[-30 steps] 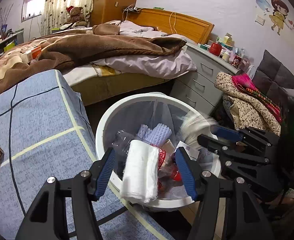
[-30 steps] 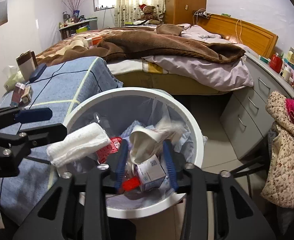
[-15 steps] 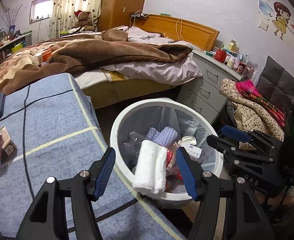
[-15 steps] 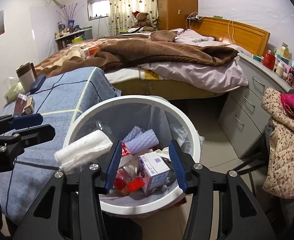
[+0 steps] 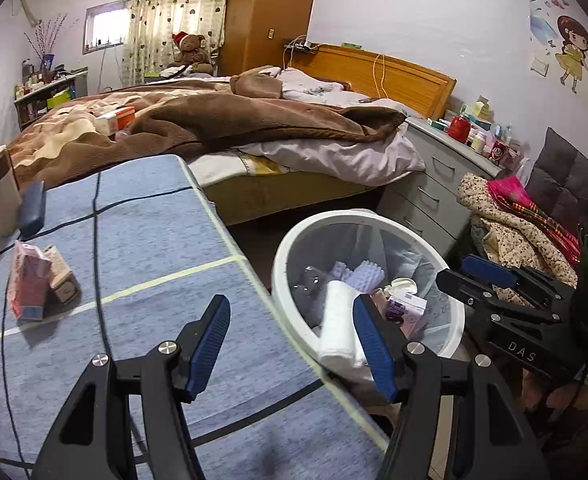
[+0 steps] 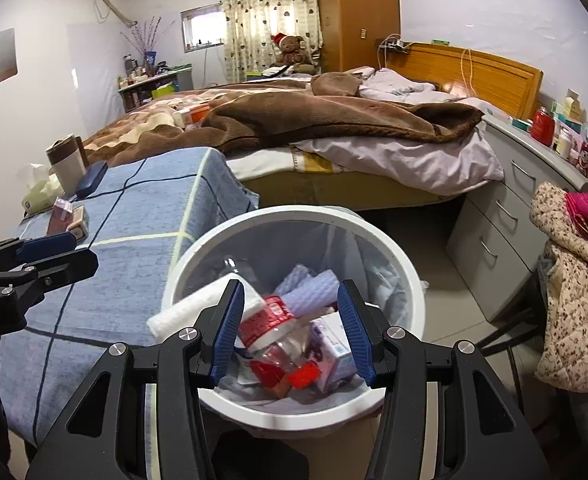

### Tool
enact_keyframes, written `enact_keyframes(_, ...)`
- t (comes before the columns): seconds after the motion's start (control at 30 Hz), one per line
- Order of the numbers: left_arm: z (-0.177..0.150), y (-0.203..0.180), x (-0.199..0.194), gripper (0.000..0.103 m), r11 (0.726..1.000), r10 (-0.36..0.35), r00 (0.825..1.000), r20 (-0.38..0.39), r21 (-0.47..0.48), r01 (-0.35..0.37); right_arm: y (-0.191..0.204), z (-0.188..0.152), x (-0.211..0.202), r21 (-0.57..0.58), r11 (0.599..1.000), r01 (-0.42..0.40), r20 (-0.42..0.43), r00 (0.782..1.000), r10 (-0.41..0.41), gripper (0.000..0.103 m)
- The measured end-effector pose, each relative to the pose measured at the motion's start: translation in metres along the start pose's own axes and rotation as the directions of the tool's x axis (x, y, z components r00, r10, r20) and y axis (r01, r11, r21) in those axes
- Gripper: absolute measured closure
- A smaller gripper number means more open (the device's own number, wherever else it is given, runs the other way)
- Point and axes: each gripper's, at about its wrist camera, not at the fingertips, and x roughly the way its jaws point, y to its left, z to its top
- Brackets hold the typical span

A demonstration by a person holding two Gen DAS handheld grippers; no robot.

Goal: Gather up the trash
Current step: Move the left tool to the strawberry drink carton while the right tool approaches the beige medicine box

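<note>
Swinging away from the bin, the left tool [image 5: 289, 340] now frames the blue checked desk [image 5: 153, 240] at the lower left of its view, where a second ago it hung over the white towel roll [image 5: 336, 320]; that roll now leans on the near rim of the white trash bin [image 5: 281, 276]. Its jaws stand apart with nothing between them. The right tool [image 6: 287, 330], low centre in its view, hangs over the bin, jaws likewise apart and empty, having just been opening. Much trash is already in: crumpled clear plastic, a ridged lilac foam piece [image 6: 314, 292], a glossy carton [image 6: 334, 350], a red-labelled bottle [image 6: 269, 316]. Left, by my judgement: the small cardboard boxes [image 5: 39, 284] on the desk at mid left.
</note>
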Motion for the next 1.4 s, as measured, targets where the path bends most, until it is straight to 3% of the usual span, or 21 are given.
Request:
enact_keyframes(0.5,-0.013,0.046,-0.037,0.034,0.991,0.125,0.990,0.059,-0.047,-0.123,0.038,0.008,0.003,-0.017,0.997,-0.079,0.033,0.996,0.080,0.053)
enact_keyframes(0.63,-0.017,0.065,-0.046,0.034,0.980,0.193,0.979,0.068,-0.065,-0.188,0.051,0.014,0.007,-0.022,0.994,-0.103,0.043,0.994,0.104,0.053)
enact_keyframes(0.93,-0.023,0.112,-0.065,0.031,0.960,0.262,0.961,0.086,-0.129,-0.250,0.092,0.029,0.020,-0.069,0.983,-0.170,0.051,0.983,0.174,0.048)
enact_keyframes(1.23,-0.033,0.169,-0.072,0.030,0.928,0.334,0.941,0.054,-0.193,-0.318,0.139,0.043,0.044,-0.127,0.960,-0.248,0.017,0.967,0.253,0.046)
enact_keyframes(1.4,-0.036,0.192,-0.065,0.029,0.926,0.324,0.945,0.034,-0.214,-0.310,0.154,0.048,0.064,-0.132,0.954,-0.271,-0.025,0.963,0.270,0.046)
